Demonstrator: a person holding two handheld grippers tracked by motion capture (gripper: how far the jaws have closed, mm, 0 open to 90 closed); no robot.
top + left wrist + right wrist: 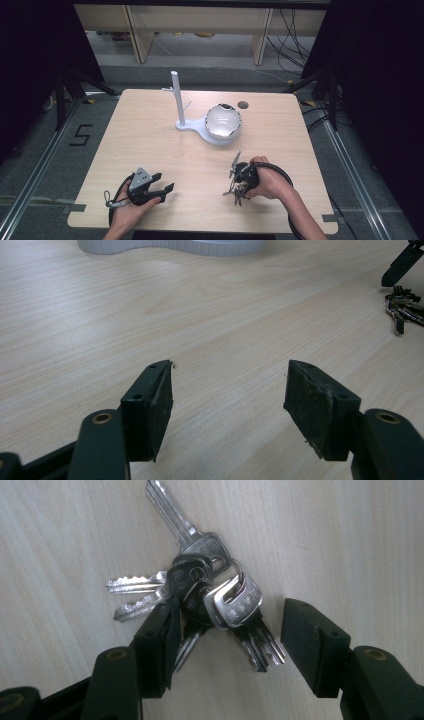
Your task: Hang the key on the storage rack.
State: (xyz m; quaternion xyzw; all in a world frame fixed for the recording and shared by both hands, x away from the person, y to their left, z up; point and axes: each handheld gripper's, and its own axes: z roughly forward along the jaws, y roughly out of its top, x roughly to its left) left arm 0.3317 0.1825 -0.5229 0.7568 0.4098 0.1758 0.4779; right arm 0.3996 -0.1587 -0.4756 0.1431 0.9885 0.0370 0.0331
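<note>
Lying flat on the pale wood-grain table [150, 145], near its front right: a bunch of keys [205, 597], silvery toothed blades fanned from a ring, some heads dark. Straddling the bunch with matte black jaws spread, one jaw touching its edge: right gripper [225, 630]. Resting well apart at front left, jaws likewise spread over bare wood: left gripper [227, 390].
</note>
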